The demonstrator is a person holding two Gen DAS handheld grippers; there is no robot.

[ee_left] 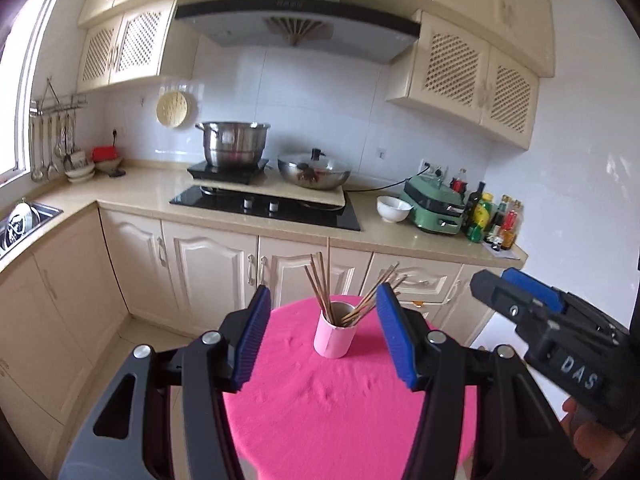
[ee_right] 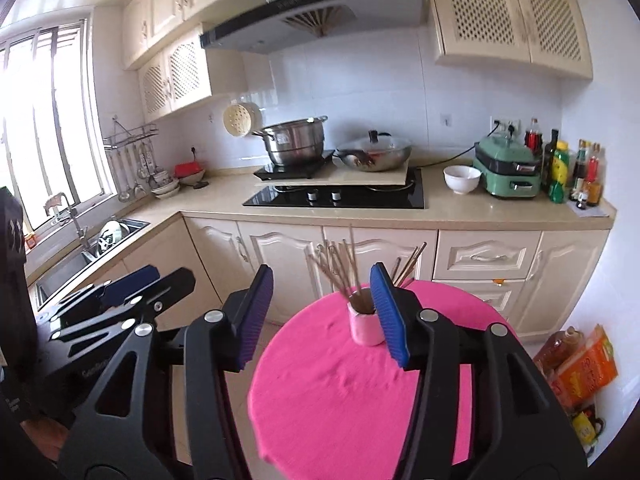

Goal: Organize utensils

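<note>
My left gripper (ee_left: 322,300) stands with its blue ribbed pads spread wide and nothing between them; my right gripper (ee_right: 320,280) is likewise released and empty, its pads parted. In the left wrist view the right gripper shows at the right edge, well off to the side of the cup. Framed between both sets of pads, but well ahead of them and untouched, is the small pale pink cylindrical cup (ee_left: 334,334) standing upright on the round table covered in a bright pink cloth (ee_left: 340,408). The thin brown wooden chopsticks (ee_left: 320,284) are all in that cup, fanned into two leaning clusters, one to the left and one to the right. Beyond the table runs the cream cabinet counter (ee_right: 360,210) with a black glass hob (ee_right: 336,198), a steel stockpot (ee_right: 296,142), a lidded wok (ee_right: 374,154), a white bowl (ee_right: 461,179) and a green electric cooker (ee_right: 506,174).
</note>
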